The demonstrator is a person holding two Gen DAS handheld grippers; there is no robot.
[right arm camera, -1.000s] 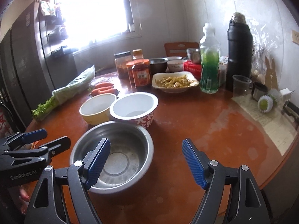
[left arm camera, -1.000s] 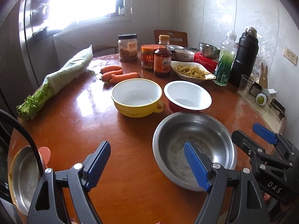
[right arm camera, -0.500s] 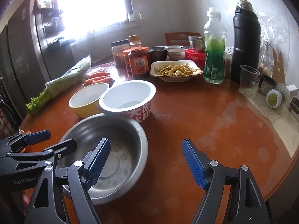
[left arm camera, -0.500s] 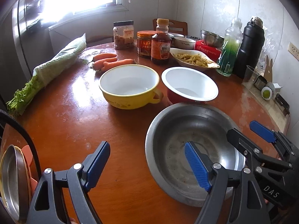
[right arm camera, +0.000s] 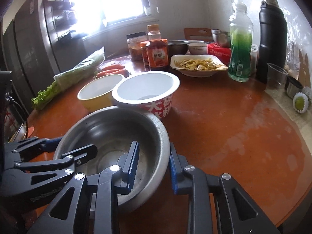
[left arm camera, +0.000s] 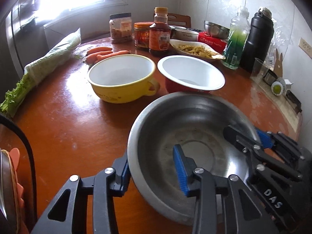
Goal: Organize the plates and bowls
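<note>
Both grippers straddle the rim of the steel bowl (left arm camera: 191, 136), which sits at the near edge of the round table (left arm camera: 64, 120). Left gripper (left arm camera: 152, 167): one blue pad outside the wall, the other inside, gap narrowed around the rim; actual contact cannot be confirmed. Right gripper (right arm camera: 153, 161): same arrangement on the opposite rim, pads close to the wall on both sides, firm clamping not resolvable. The left wrist view alone shows a stack of plates (left arm camera: 7, 191) at its lower left edge, partly cut off. The right wrist view alone shows the white lettering on the red bowl (right arm camera: 148, 95). The red bowl stands just behind the steel bowl, rims overlapping in both views; touching or not cannot be told. Yellow bowl (left arm camera: 121, 80) just beside the red bowl. Behind them: carrots (left arm camera: 101, 54), bagged celery (left arm camera: 39, 68), sauce bottle (left arm camera: 159, 33), a dish of food (left arm camera: 197, 48), green bottle (right arm camera: 239, 42), black flask (right arm camera: 272, 37).
</note>
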